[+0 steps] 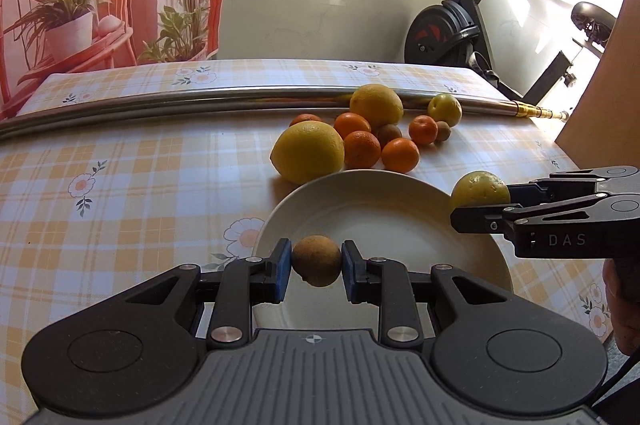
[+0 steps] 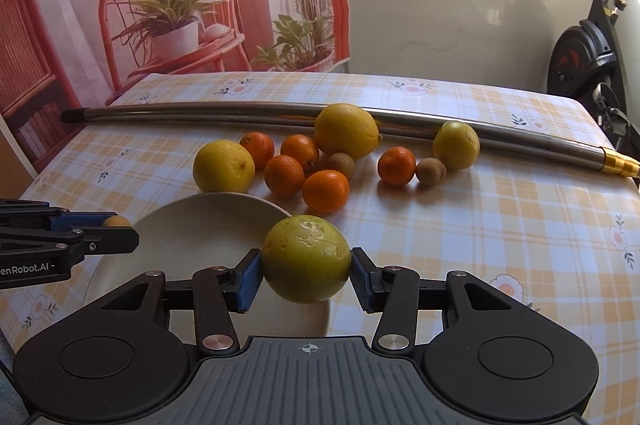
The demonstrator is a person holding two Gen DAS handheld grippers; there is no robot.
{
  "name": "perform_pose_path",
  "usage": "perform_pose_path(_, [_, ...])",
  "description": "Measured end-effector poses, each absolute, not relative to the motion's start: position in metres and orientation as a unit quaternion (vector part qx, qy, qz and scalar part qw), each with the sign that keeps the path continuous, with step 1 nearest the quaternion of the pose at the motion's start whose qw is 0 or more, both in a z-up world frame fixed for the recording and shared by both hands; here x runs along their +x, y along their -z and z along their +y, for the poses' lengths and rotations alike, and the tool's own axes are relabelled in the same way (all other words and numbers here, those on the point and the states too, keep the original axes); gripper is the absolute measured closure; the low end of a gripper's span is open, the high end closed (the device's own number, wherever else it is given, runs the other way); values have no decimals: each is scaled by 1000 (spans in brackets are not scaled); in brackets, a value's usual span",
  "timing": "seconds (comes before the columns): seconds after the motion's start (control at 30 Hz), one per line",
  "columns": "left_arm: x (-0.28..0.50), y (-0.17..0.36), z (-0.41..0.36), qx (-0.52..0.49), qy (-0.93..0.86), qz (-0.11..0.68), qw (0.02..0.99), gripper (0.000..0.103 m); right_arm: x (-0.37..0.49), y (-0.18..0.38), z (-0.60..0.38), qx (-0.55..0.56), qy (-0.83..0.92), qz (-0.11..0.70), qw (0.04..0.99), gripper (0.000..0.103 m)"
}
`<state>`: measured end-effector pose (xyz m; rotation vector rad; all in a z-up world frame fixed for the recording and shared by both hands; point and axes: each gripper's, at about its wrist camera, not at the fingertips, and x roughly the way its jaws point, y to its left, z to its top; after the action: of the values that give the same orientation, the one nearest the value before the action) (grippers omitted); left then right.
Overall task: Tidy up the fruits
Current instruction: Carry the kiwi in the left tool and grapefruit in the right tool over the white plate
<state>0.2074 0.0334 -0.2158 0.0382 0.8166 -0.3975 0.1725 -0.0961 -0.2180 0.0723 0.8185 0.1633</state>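
My left gripper (image 1: pixel 316 264) is shut on a small brown kiwi (image 1: pixel 316 260), held above the near part of a white plate (image 1: pixel 384 205). My right gripper (image 2: pixel 307 275) is shut on a yellow-green round fruit (image 2: pixel 307 259) over the plate's right rim (image 2: pixel 224 217). In the left wrist view the right gripper (image 1: pixel 480 203) comes in from the right with that fruit (image 1: pixel 480 189). In the right wrist view the left gripper (image 2: pixel 116 231) enters from the left, the kiwi (image 2: pixel 116 222) barely showing. Behind the plate lie lemons (image 2: pixel 223 166), several mandarins (image 2: pixel 325 190) and two more kiwis (image 2: pixel 431 171).
A long steel tube (image 2: pixel 400 123) with a brass end lies across the checked tablecloth (image 2: pixel 500 225) behind the fruit. An exercise bike (image 1: pixel 452 25) stands past the table's far right corner. A person's hand (image 1: pixel 624 305) shows at the right edge.
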Motion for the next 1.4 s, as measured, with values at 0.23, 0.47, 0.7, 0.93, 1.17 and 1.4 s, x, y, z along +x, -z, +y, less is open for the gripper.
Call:
perform_pose_path(0.23, [197,222,27,44,201,401,893,75,165,226,-85,27,-97,418,903,59])
perform_pose_path(0.47, [191,226,25,51,196,408,890,75,159,229,-78,18,-109,426,898,59])
perform_pose_path(0.7, [192,229,26,56,187,415,889,75,159,235,-77,19,-110,440,891,59])
perform_pose_path(0.93, [192,230,26,56,181,418,888,75,158,240,-77,23,-115,450,885,59])
perform_pose_path(1.17, [192,231,28,58,172,420,889,75,158,241,-73,21,-119,454,883,59])
perform_pose_path(1.4, [191,229,29,56,164,416,893,74,158,240,-74,23,-116,452,884,59])
